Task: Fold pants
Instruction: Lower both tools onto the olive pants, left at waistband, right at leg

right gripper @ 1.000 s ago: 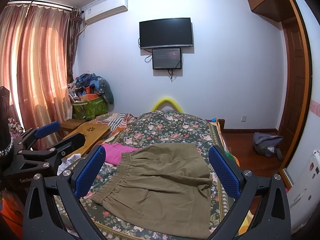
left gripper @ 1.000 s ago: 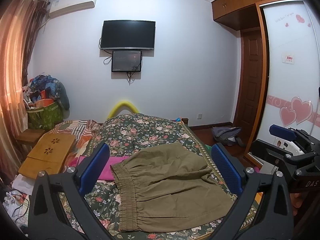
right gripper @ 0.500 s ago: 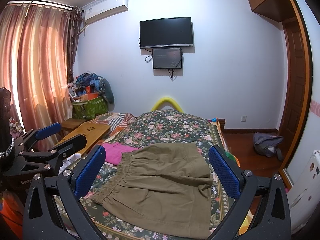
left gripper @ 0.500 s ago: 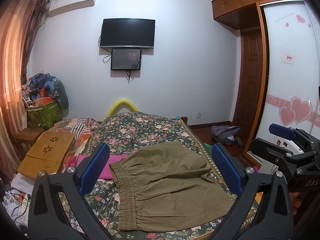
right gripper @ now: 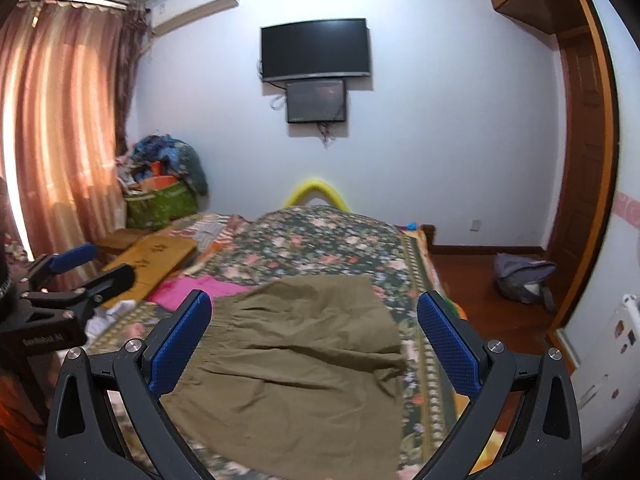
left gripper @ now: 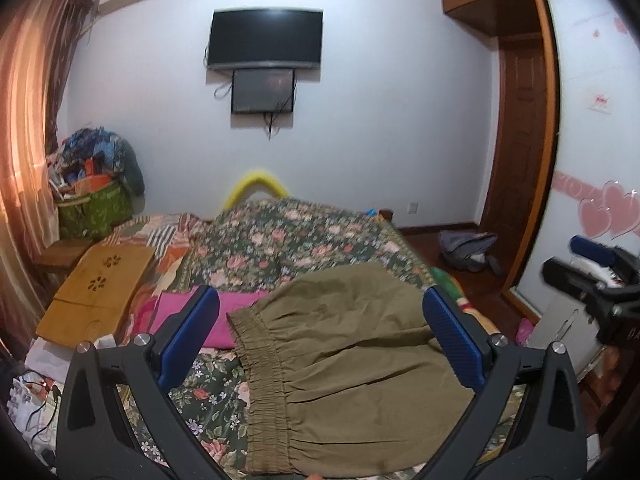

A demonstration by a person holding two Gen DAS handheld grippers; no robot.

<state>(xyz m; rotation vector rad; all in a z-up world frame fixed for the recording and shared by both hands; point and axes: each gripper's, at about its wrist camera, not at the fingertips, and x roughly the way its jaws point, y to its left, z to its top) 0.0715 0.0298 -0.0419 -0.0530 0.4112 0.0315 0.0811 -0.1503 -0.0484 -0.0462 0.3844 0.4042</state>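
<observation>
Pants, 1 olive pair, lie flat on 1 floral bed; 2 tools, left tool and right tool, gape apart, empty.

A floral bedspread, pink cloth, wooden lap tray, wall television and grey backpack.

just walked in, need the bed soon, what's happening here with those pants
A person holds a gripper in each hand above the bed, set to fold the olive pants lying on the floral cover. The left gripper and the right gripper are both open and hold nothing. The pants lie spread out, waistband to the left, beside a pink cloth. No gripper touches them yet.
</observation>
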